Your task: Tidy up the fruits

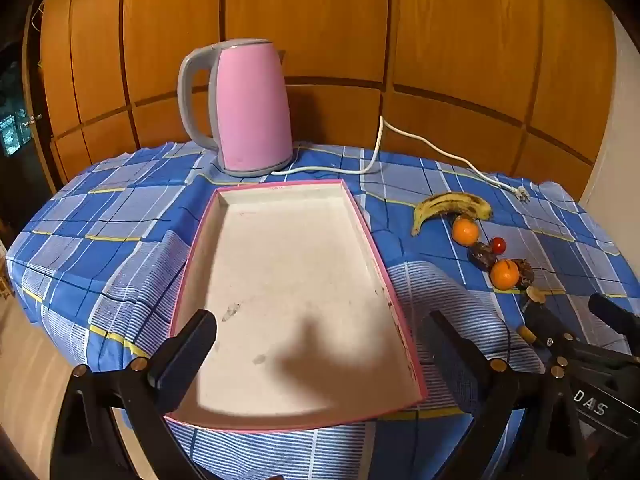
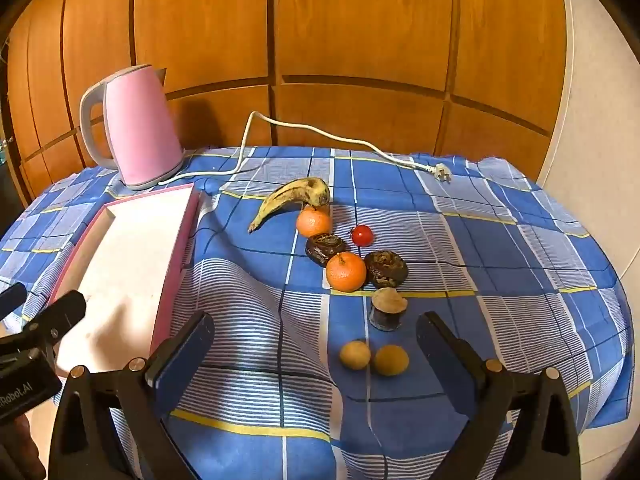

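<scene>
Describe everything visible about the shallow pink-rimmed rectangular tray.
The shallow pink-rimmed rectangular tray has low pink outer walls and a whitish, scuffed inside, seemingly cardboard. It lies flat and empty on the blue checked tablecloth, its far end near the pink electric kettle. Nothing but the cloth touches it; a shadow falls across its near end.

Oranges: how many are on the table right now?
2. One orange touches the banana tip; the other orange sits nearer, between two dark wrinkled fruits. None looks hidden.
</scene>
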`<state>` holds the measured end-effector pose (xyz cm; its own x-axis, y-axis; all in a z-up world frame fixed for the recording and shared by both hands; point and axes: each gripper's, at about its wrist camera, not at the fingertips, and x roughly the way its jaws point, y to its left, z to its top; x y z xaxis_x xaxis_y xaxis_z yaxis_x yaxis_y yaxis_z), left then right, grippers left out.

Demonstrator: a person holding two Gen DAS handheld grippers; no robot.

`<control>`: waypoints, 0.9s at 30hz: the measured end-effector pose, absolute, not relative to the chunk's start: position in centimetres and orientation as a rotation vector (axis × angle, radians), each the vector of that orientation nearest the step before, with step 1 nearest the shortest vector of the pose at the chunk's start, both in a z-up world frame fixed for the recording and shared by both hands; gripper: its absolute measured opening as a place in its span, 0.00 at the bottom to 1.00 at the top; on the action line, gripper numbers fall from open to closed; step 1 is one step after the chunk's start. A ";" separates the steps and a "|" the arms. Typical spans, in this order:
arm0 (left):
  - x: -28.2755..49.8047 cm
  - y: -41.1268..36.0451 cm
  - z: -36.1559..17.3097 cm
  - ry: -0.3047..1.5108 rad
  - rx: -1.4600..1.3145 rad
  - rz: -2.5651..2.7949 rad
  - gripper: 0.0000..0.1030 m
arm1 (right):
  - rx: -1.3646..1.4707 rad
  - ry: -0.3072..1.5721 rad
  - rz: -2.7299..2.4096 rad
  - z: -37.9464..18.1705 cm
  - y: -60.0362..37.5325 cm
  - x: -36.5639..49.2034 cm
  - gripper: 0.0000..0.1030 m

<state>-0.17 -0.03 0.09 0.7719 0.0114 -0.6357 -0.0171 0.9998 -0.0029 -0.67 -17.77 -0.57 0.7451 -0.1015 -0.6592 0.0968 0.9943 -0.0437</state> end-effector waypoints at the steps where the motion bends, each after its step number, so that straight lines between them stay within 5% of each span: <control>1: -0.3 -0.1 0.2 0.686 -0.008 0.023 1.00 | -0.004 0.726 -0.108 -0.6 -17.8 -0.7 0.99; 27: -0.2 0.2 -0.5 0.730 -0.009 -0.008 1.00 | -0.021 0.731 -0.131 -0.9 -17.9 -1.2 0.99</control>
